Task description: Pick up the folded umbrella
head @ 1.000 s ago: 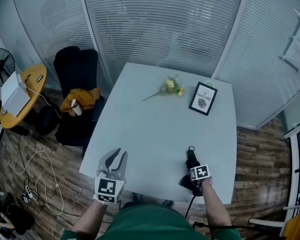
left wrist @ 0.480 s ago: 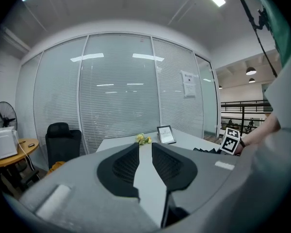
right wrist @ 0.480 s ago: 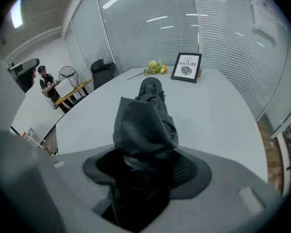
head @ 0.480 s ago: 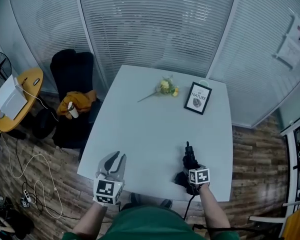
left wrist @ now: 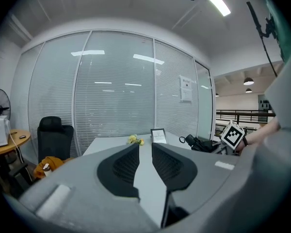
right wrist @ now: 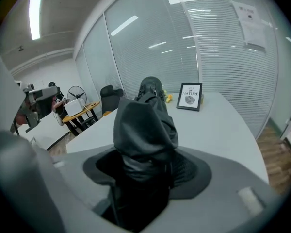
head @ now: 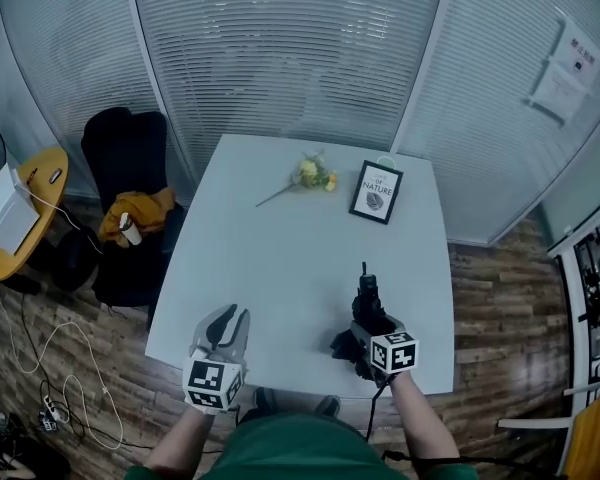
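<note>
The folded black umbrella (head: 365, 300) is held at the front right of the white table (head: 280, 258). My right gripper (head: 363, 340) is shut on its lower part. In the right gripper view the umbrella's (right wrist: 145, 123) bunched fabric fills the gap between the jaws of the right gripper (right wrist: 145, 174), and its tip points away toward the far end of the table. My left gripper (head: 230, 321) hovers at the table's front left edge. Its jaws stand a narrow slit apart with nothing in them (left wrist: 145, 152). From there the umbrella (left wrist: 200, 142) shows at the right.
A framed picture (head: 376, 192) and a yellow flower sprig (head: 312, 174) lie at the table's far end. A black chair (head: 130, 163) with an orange cloth stands to the left, beside a round yellow table (head: 25, 218). Glass walls with blinds surround the room.
The right gripper has raised the umbrella's front end off the table and drawn it slightly left. The left gripper has held its place. The head view has shifted.
</note>
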